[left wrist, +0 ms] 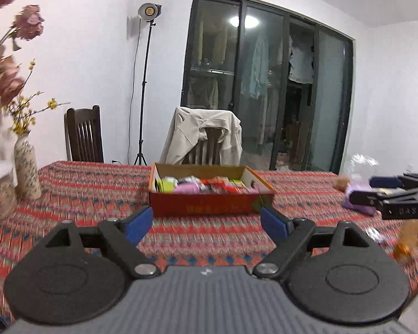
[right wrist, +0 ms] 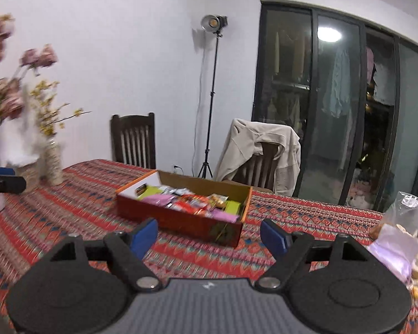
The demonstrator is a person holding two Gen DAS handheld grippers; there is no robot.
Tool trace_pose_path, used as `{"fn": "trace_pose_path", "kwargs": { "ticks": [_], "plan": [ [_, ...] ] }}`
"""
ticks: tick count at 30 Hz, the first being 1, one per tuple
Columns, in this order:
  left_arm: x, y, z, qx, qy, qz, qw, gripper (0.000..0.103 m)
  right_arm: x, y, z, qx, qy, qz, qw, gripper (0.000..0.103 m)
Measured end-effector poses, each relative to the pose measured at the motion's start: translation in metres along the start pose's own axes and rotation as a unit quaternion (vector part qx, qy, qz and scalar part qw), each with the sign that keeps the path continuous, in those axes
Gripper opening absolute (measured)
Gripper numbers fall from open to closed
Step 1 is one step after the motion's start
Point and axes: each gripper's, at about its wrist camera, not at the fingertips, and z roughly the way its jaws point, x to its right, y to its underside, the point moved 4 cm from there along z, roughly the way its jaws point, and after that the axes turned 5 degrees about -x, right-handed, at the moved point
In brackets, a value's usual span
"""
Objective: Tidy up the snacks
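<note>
Left wrist view: the left gripper point(left wrist: 206, 222) hovers with fingers spread wide and empty; the snack box point(left wrist: 209, 192) sits mid-bench just ahead, bare patterned bench point(left wrist: 83, 189) either side; right wrist view: the right gripper point(right wrist: 209, 236) likewise gapes empty, loose snack wrappers point(right wrist: 395, 247) near the bench's right edge.

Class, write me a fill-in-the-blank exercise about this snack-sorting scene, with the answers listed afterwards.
1. The snacks lie in an open cardboard ____ on the patterned tablecloth.
2. Both the left hand-held gripper and the right hand-held gripper are ____.
3. A beige ____ hangs over the chair behind the table.

Answers: box; open; jacket
</note>
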Motion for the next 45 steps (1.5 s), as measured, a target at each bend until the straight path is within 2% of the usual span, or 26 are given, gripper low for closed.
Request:
{"fn": "trace_pose_path", "kwargs": {
  "ticks": [7, 10, 13, 18, 21, 24, 26, 30, 33, 37, 45],
  "plan": [
    [0.024, 0.077, -0.058, -0.006, 0.001, 0.018, 0.9998, 0.086, -0.054, 0.067, -0.068, 0.027, -0.013, -0.003, 1.0, 0.081],
    [0.025, 0.106, -0.079, -0.011, -0.009, 0.012, 0.9998, 0.086, -0.074, 0.092, -0.093, 0.037, -0.016, 0.006, 0.999, 0.081],
    [0.025, 0.134, -0.089, -0.023, -0.013, 0.004, 0.9996, 0.086, -0.088, 0.117, -0.109, 0.041, -0.015, 0.016, 0.999, 0.085],
    [0.015, 0.166, -0.087, -0.031, -0.033, -0.012, 0.9989, 0.086, -0.116, 0.164, -0.118, 0.038, 0.005, 0.035, 0.999, 0.088],
    [0.004, 0.175, -0.084, -0.043, -0.047, -0.019, 0.9978, 0.086, -0.127, 0.189, -0.109, 0.016, 0.005, 0.049, 0.999, 0.088],
    [-0.008, 0.172, -0.087, -0.034, -0.058, -0.022, 0.9975, 0.087, -0.136, 0.209, -0.099, -0.01, -0.004, 0.064, 0.998, 0.088],
    [-0.013, 0.171, -0.09, -0.031, -0.063, -0.018, 0.9974, 0.091, -0.14, 0.213, -0.094, -0.016, -0.005, 0.066, 0.998, 0.088],
    [-0.016, 0.166, -0.095, -0.022, -0.081, -0.006, 0.9964, 0.091, -0.143, 0.208, -0.091, -0.008, -0.007, 0.061, 0.998, 0.093],
    [-0.012, 0.165, -0.095, -0.024, -0.071, -0.007, 0.9972, 0.092, -0.142, 0.202, -0.095, 0.004, -0.011, 0.064, 0.998, 0.095],
    [-0.006, 0.166, -0.094, -0.02, -0.073, -0.001, 0.9972, 0.103, -0.139, 0.194, -0.099, 0.015, -0.011, 0.067, 0.998, 0.096],
    [-0.006, 0.166, -0.094, -0.021, -0.076, 0.008, 0.9969, 0.103, -0.138, 0.189, -0.1, 0.024, -0.01, 0.066, 0.997, 0.098]
  ]
}}
